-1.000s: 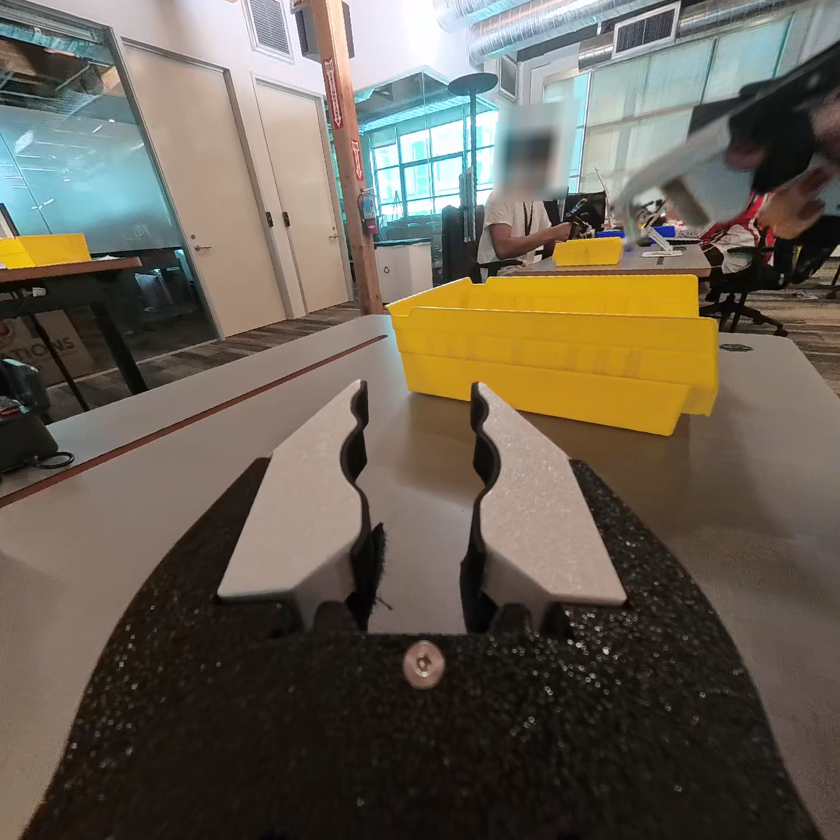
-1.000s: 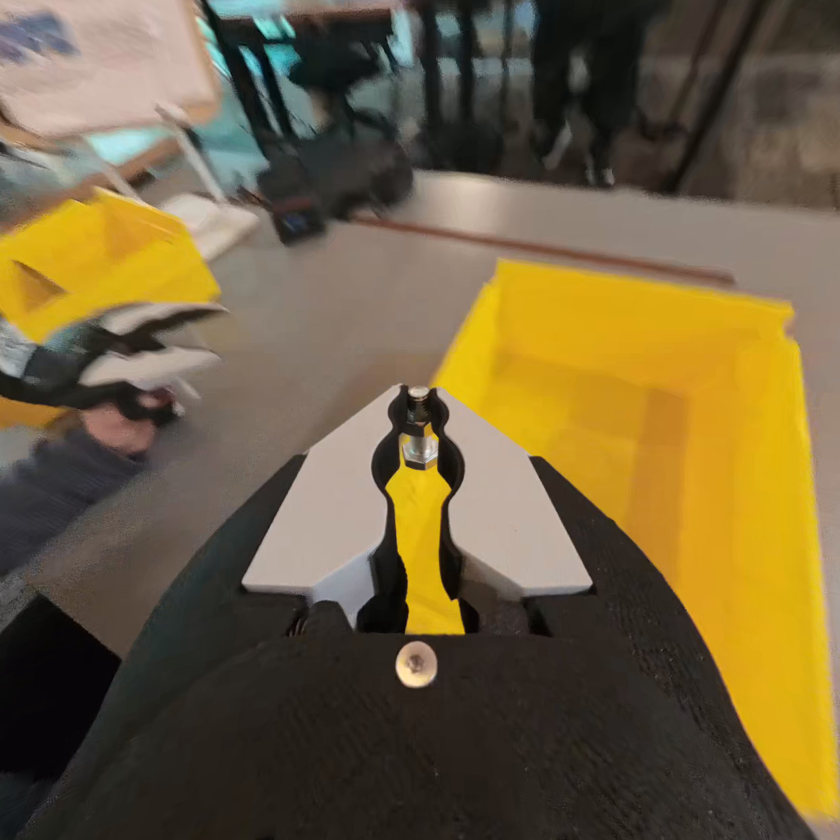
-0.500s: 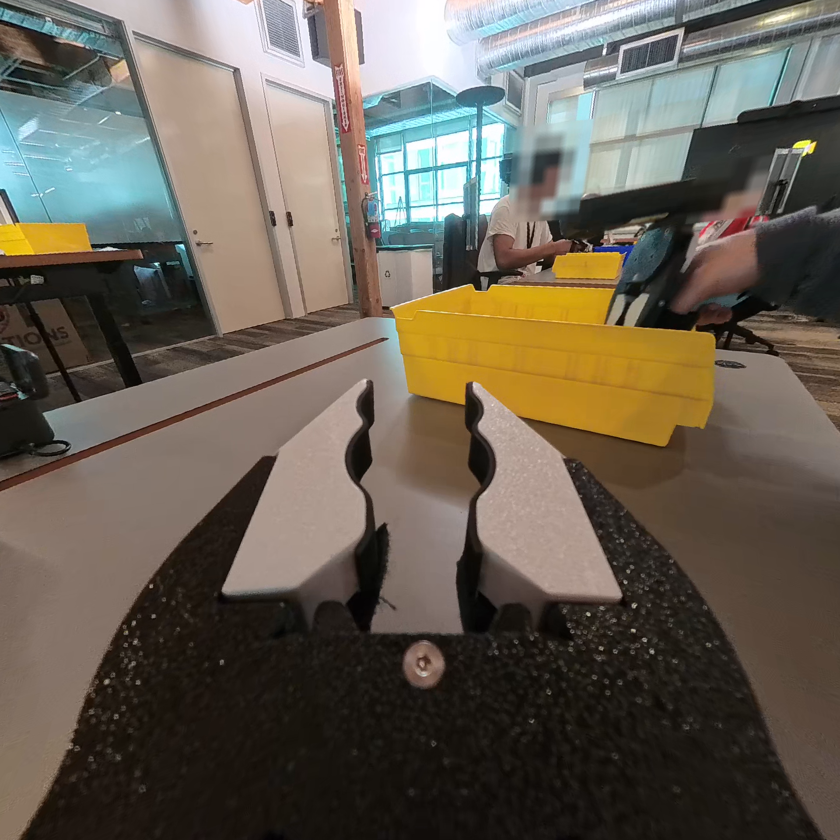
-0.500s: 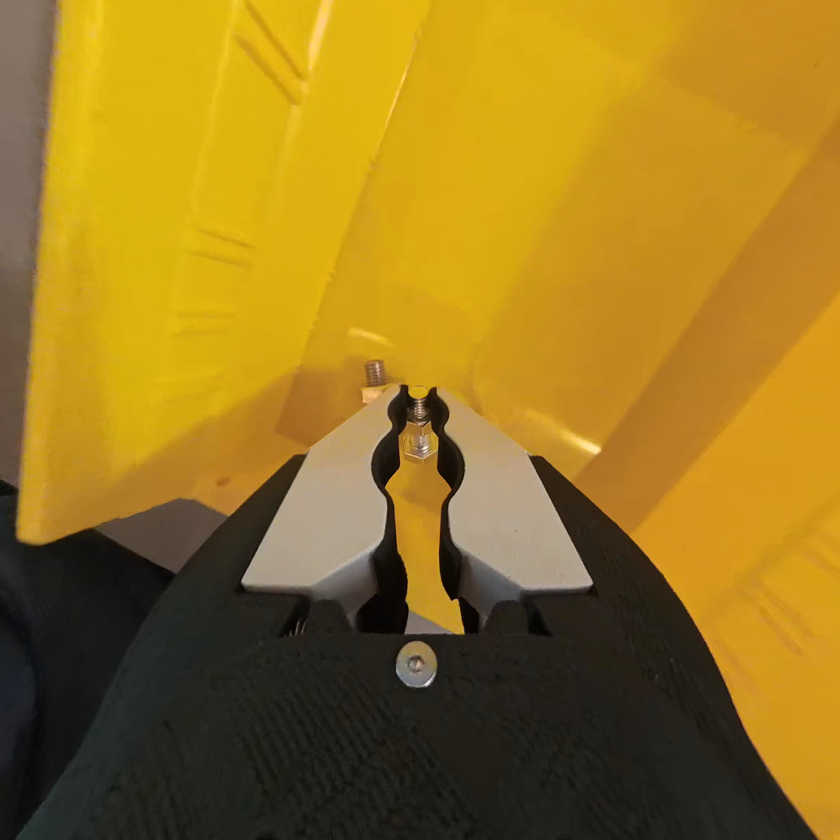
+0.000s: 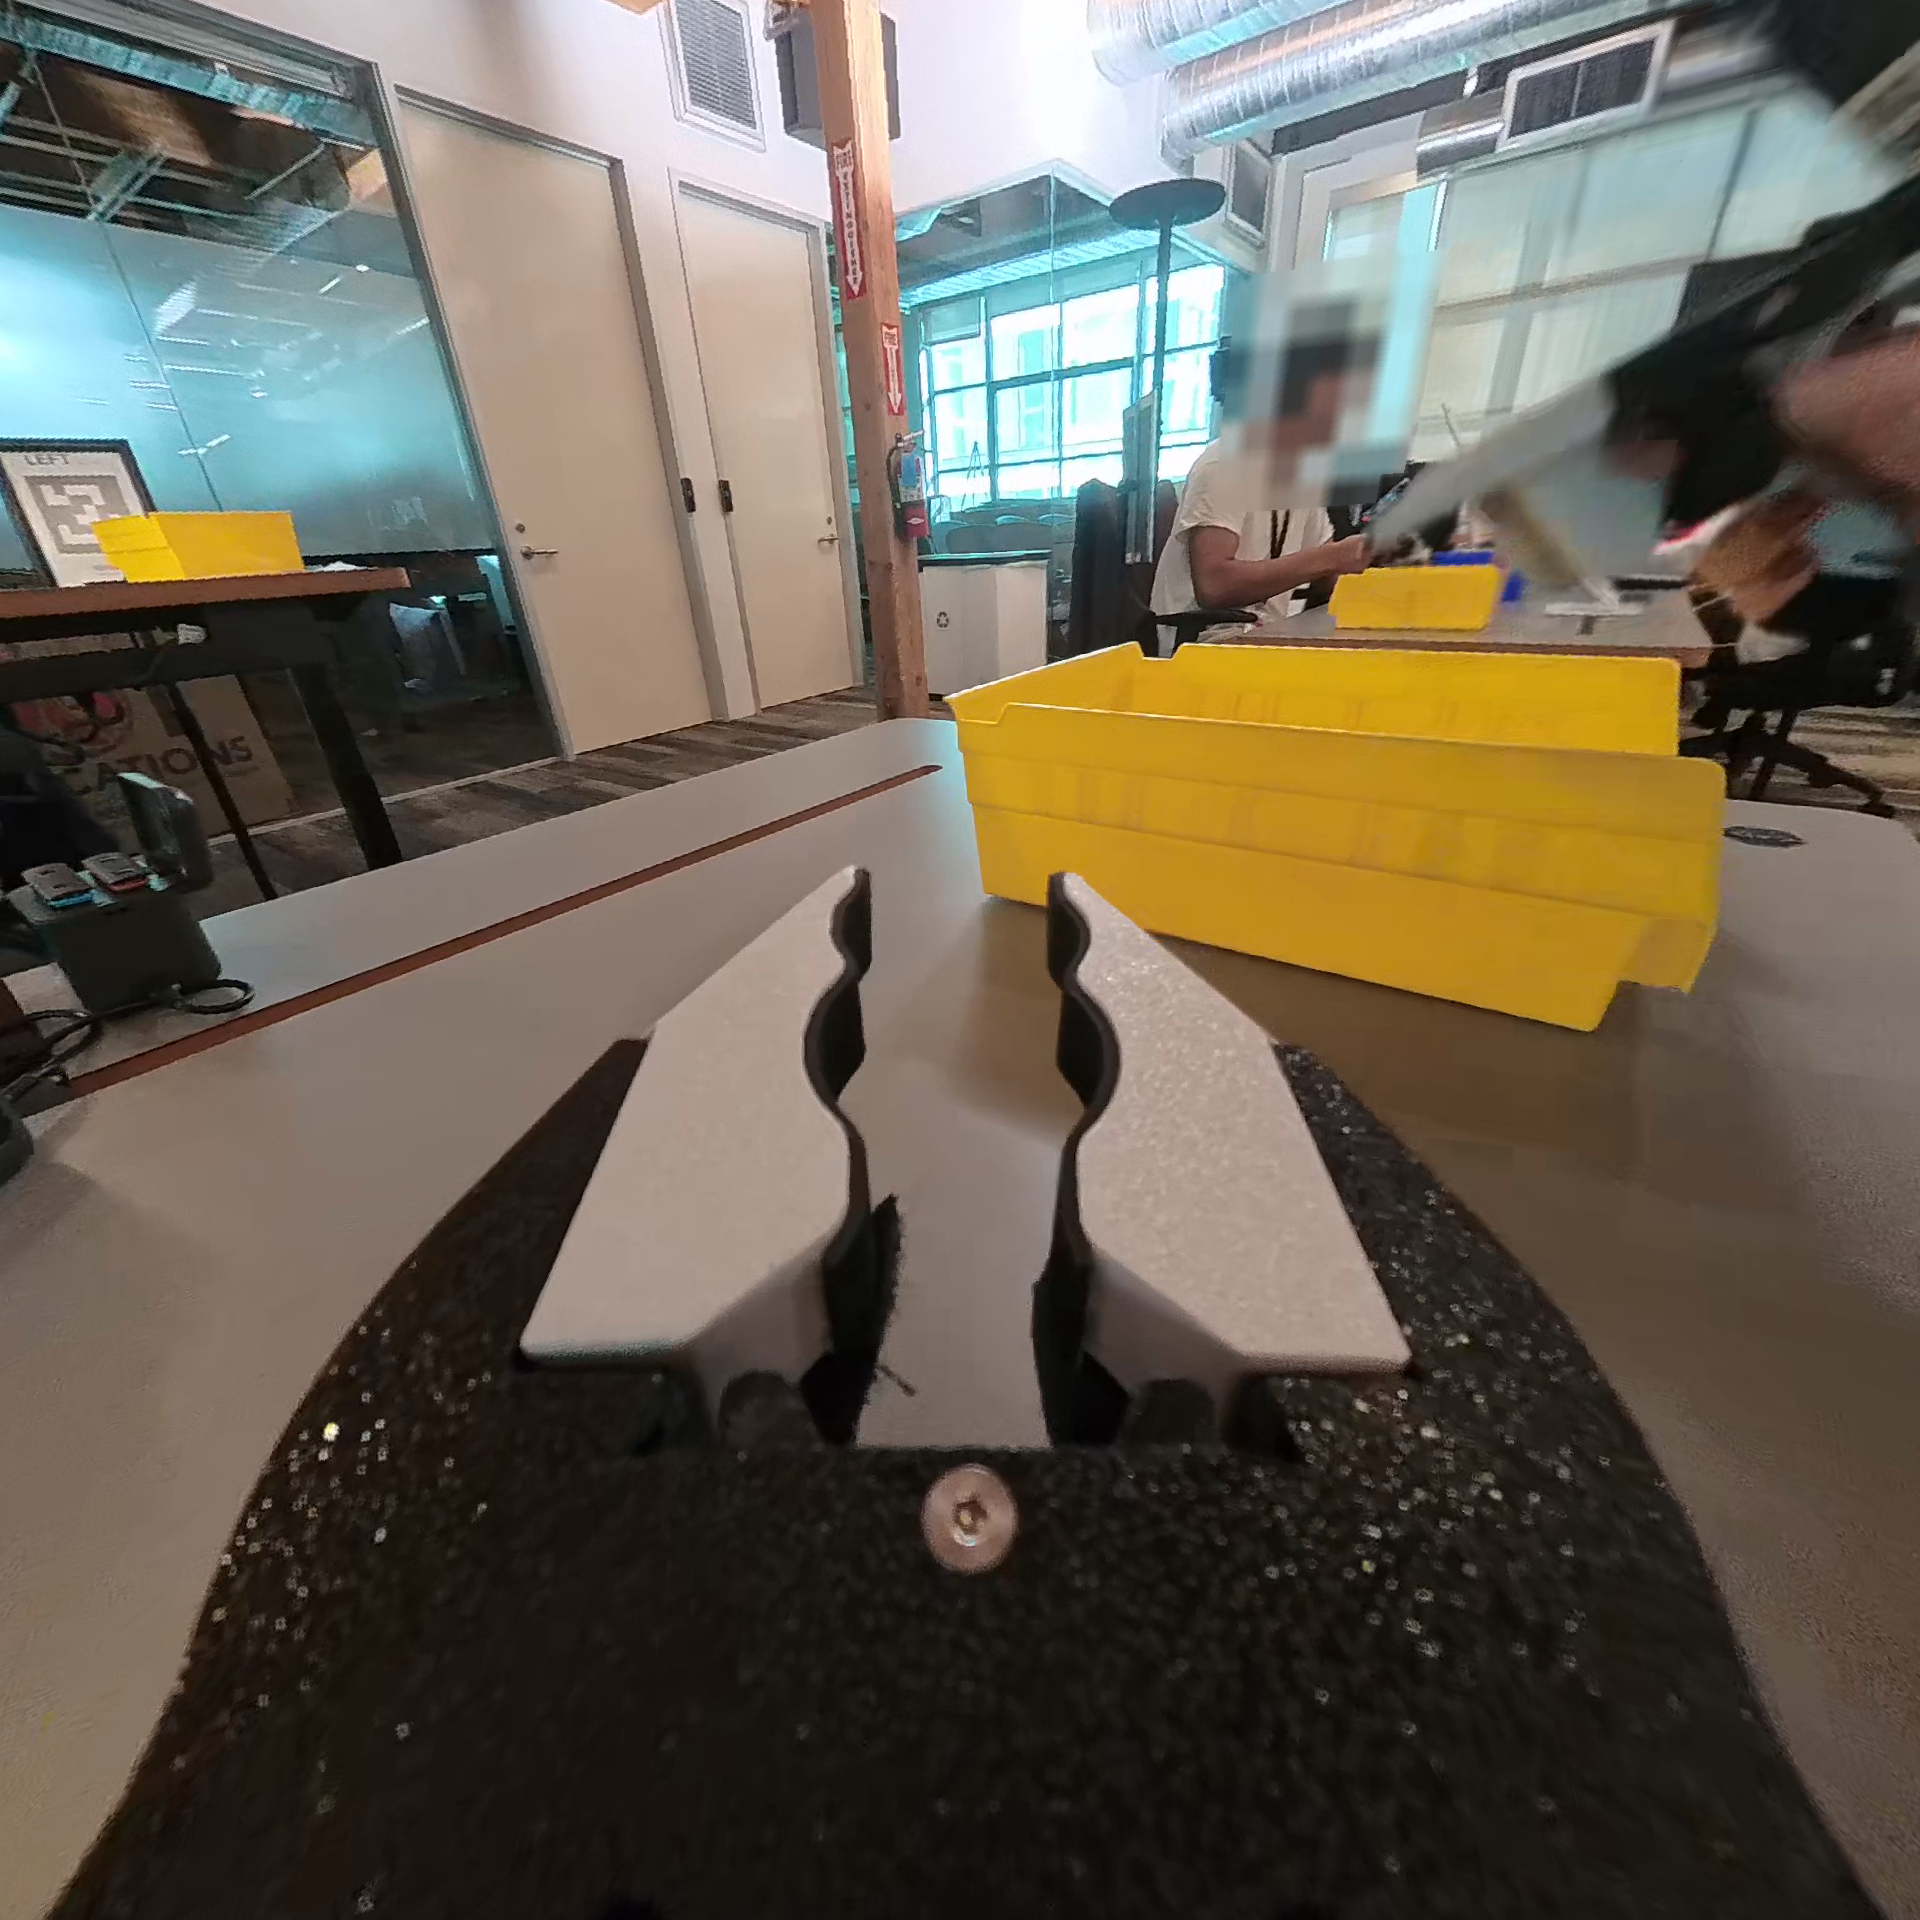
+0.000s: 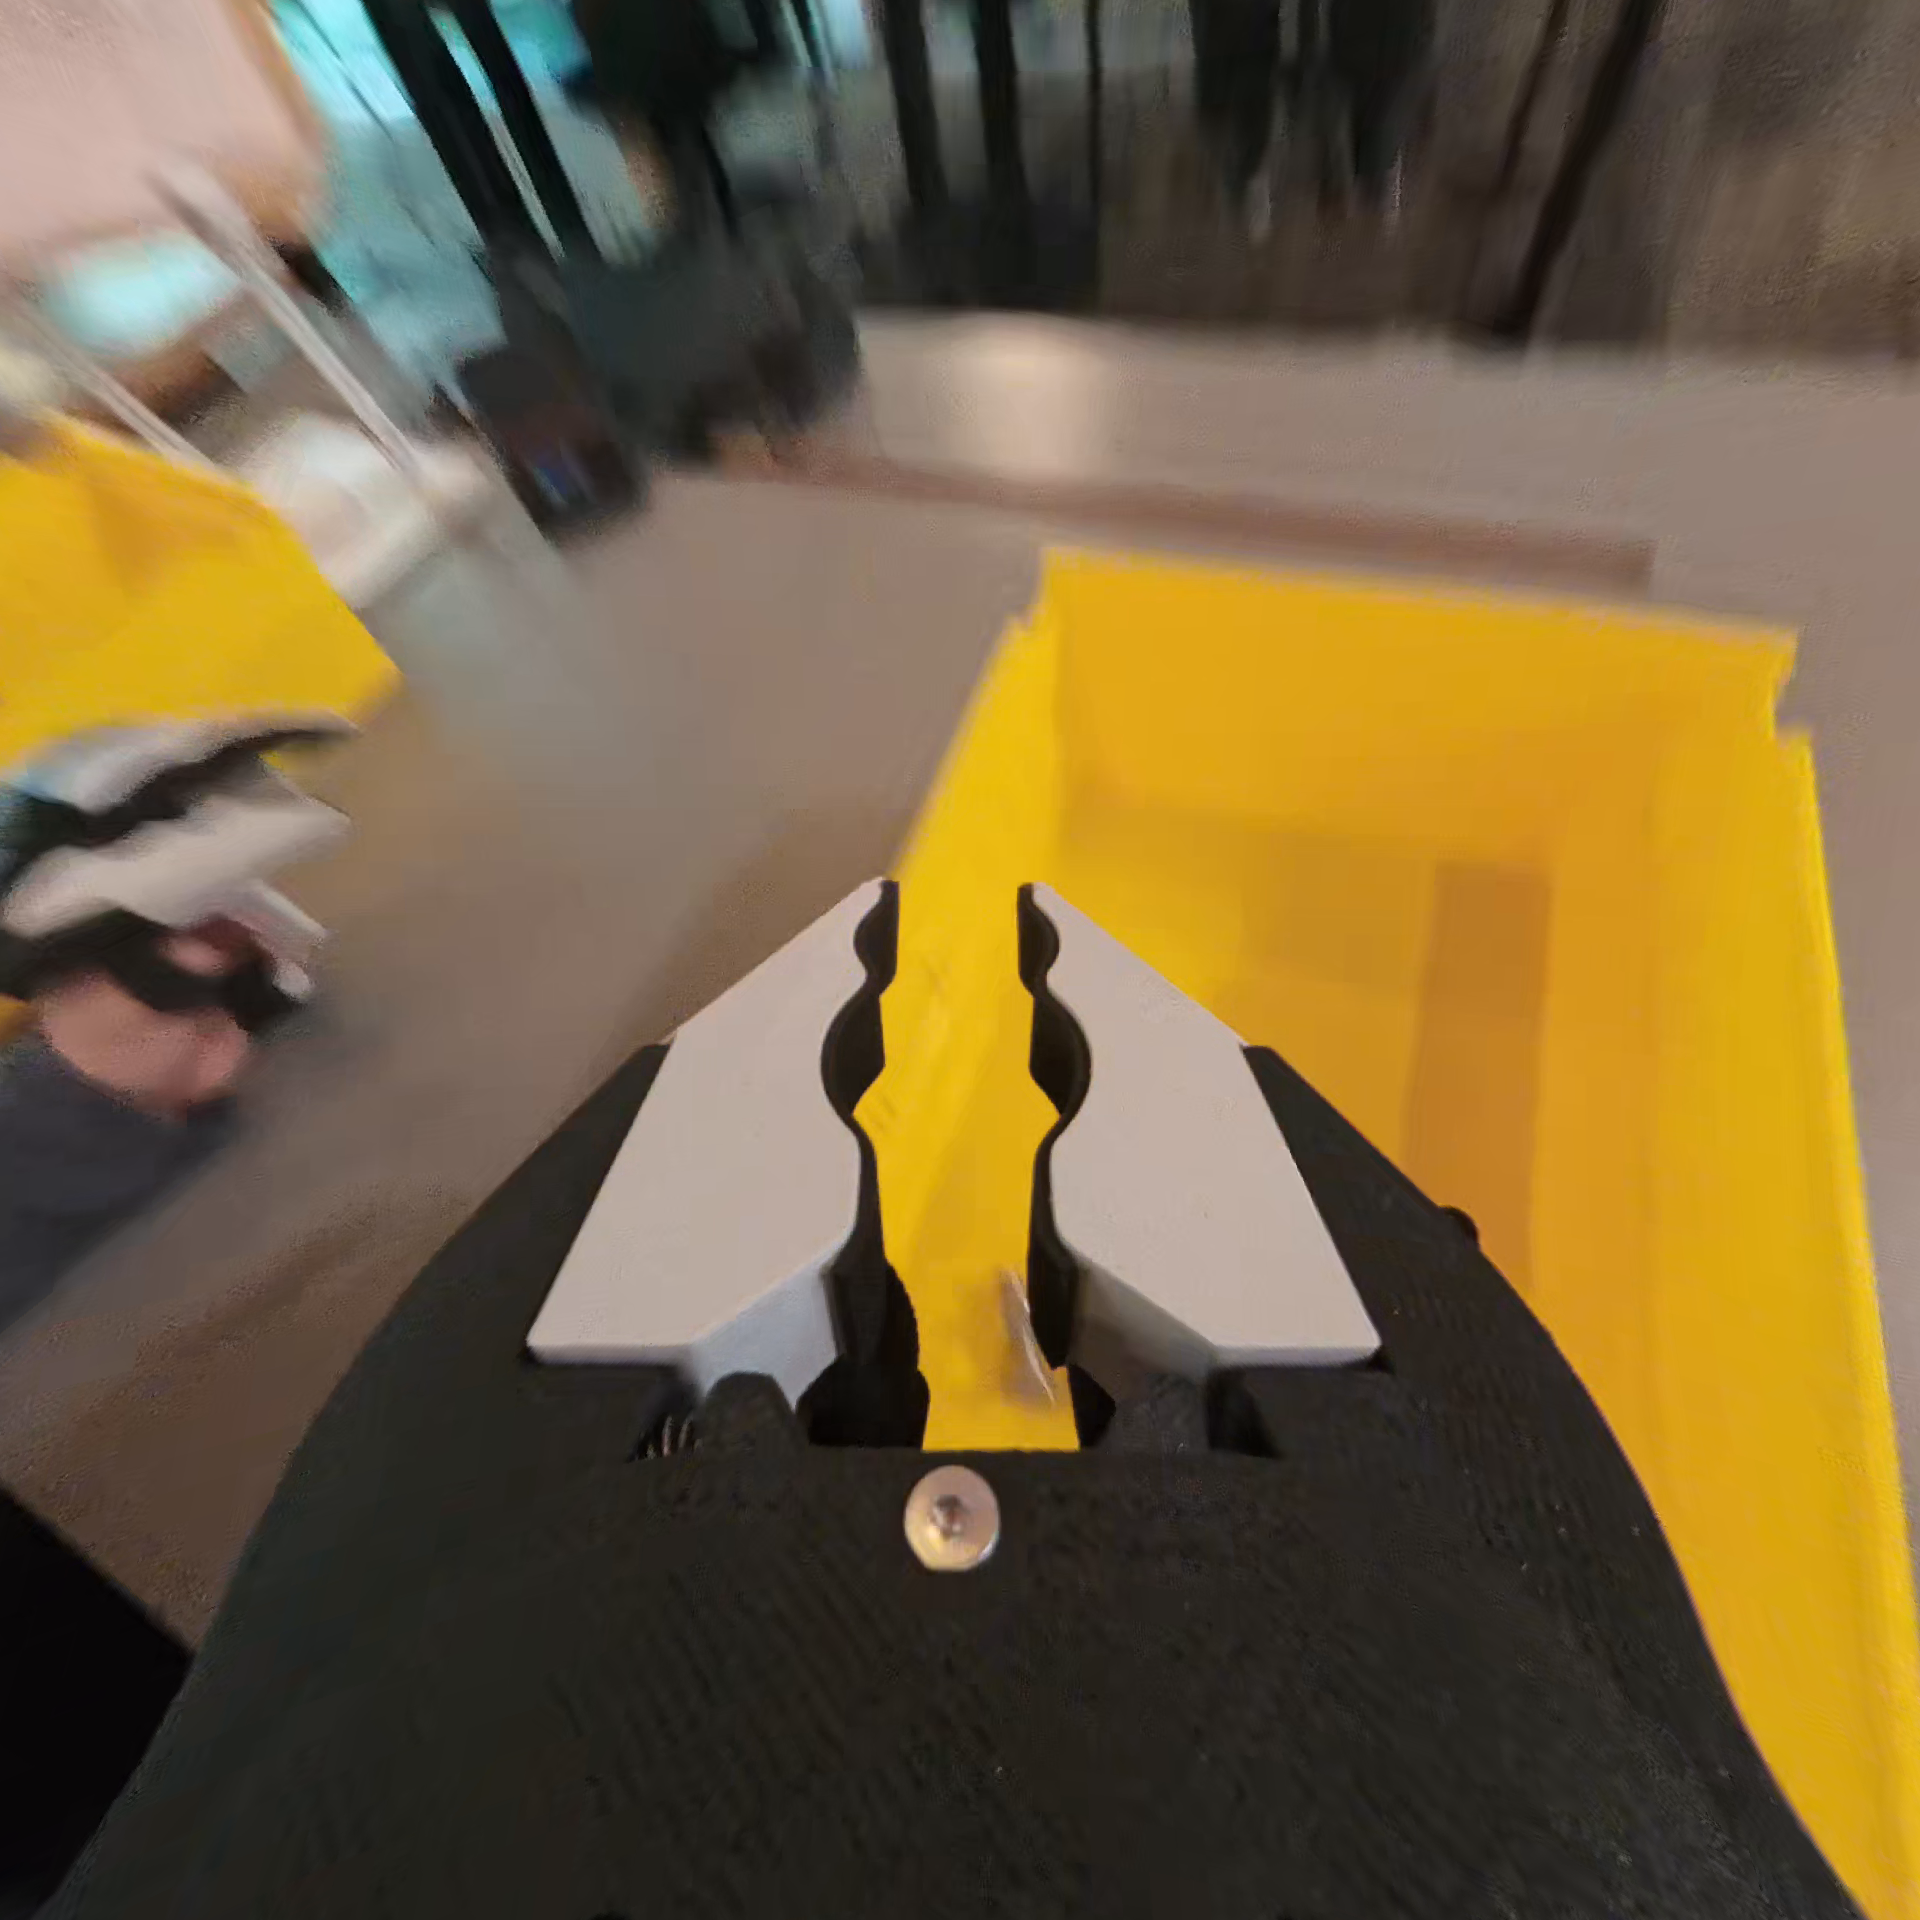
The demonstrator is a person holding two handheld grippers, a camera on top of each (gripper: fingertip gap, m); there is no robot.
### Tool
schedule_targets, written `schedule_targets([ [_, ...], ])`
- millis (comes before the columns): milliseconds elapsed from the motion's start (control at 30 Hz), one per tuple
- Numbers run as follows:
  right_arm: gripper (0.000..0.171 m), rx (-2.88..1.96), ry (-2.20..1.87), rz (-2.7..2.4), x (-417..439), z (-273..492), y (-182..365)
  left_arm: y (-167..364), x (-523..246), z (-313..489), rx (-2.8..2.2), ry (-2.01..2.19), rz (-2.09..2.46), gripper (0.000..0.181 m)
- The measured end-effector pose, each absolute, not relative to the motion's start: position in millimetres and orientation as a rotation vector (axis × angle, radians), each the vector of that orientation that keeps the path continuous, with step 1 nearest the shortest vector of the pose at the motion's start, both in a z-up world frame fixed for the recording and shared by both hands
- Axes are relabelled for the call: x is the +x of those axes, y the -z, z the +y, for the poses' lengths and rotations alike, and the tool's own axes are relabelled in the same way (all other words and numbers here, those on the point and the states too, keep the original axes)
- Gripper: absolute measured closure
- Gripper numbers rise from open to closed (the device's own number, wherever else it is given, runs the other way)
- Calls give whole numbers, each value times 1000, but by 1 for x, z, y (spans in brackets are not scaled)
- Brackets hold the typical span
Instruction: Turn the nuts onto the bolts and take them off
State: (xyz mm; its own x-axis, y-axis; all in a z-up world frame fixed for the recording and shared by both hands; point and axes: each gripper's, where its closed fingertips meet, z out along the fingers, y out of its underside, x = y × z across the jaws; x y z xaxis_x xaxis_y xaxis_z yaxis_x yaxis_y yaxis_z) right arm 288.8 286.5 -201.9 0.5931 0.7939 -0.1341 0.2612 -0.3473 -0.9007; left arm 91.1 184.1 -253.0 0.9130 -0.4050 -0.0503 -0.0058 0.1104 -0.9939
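My left gripper (image 5: 954, 902) is open and empty, low over the grey table (image 5: 468, 1091), short of a yellow bin (image 5: 1340, 852). My right gripper (image 6: 956, 891) is open above the near left part of the same bin (image 6: 1351, 707). A small blurred metal piece, the bolt with its nut (image 6: 1023, 1340), shows between the finger bases, below in the bin. The right gripper (image 5: 1507, 488) shows blurred above the bin's right end in the left wrist view. The left gripper (image 6: 177, 831) shows open and blurred at the left of the right wrist view.
A second yellow bin (image 6: 156, 623) stands on the table behind the left gripper. A dark device with cables (image 5: 114, 935) sits at the table's left edge. A person (image 5: 1236, 551) sits at a far table with another yellow bin (image 5: 1418, 601).
My right gripper dipped into the bin shut on the bolt with its nut, opened and let it go, then rose back above the bin. My left gripper stayed open and shifted slightly.
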Motion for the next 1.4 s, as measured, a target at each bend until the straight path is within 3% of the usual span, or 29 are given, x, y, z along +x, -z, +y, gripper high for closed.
schedule_targets([
  [33,150,-1755,-764,-839,273,275,179,254,89,185,-1446,281,341,152],
  [133,154,-1418,-821,-810,225,239,137,256,82,186,-1466,201,324,162],
  [233,163,-1282,-750,-720,179,232,147,250,78,182,-1432,148,328,181],
  [433,171,-1159,-592,-721,93,251,214,233,65,169,-1328,49,295,181],
  [533,171,-911,-629,-798,74,230,210,232,65,169,-1327,52,289,181],
  [700,171,-966,-585,-893,61,235,232,224,64,166,-1319,55,274,181],
  [900,171,-967,-623,-905,62,232,233,147,53,123,-1313,296,175,177],
  [1067,171,-963,-669,-933,55,228,235,98,-15,99,-1445,62,357,181],
  [1233,171,-960,-675,-977,48,223,239,169,-121,116,-1994,-33,467,172],
  [1400,171,-978,-686,-995,46,223,243,268,-157,104,-2467,179,703,155],
])
